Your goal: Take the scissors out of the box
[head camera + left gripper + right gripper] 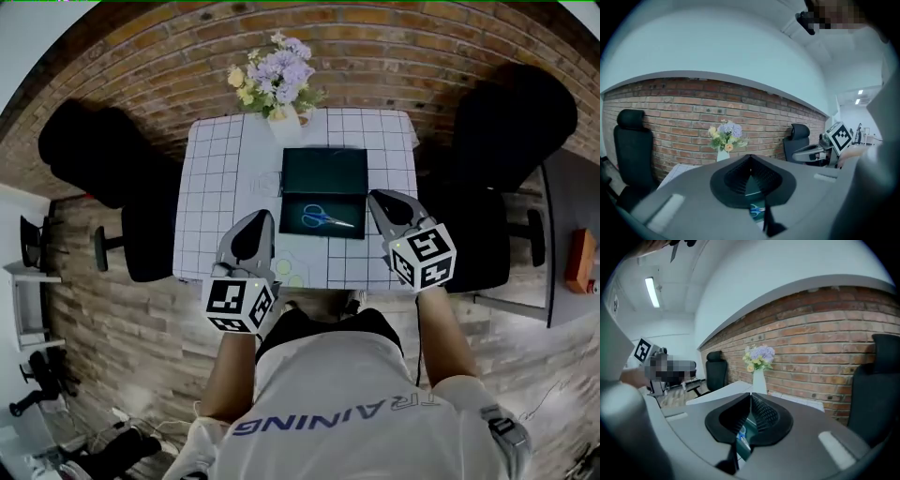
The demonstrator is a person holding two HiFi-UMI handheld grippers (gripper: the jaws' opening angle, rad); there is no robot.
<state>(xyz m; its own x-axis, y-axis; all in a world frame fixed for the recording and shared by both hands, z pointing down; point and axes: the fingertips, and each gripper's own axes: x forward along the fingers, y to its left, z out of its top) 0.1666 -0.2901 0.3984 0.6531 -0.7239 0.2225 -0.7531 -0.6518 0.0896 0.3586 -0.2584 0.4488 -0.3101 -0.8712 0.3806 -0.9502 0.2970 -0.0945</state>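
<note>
The blue-handled scissors (326, 219) lie flat inside an open dark green box (292, 228), whose lid (323, 169) stands back toward the flowers. My left gripper (260, 217) hovers at the box's near left corner, with its jaws together and nothing between them. My right gripper (376, 198) hangs just right of the box and is also shut and empty. In the left gripper view, the shut tips (750, 157) point at the box, and the scissors (757, 211) peek through under them. The right gripper view shows closed tips (750, 394) with a blue bit of scissors (740, 431) below.
The box sits on a table with a white grid cloth (216, 178). A vase of flowers (277, 80) stands at its far edge, before a brick wall. Black office chairs (94, 150) (511, 122) flank the table on both sides.
</note>
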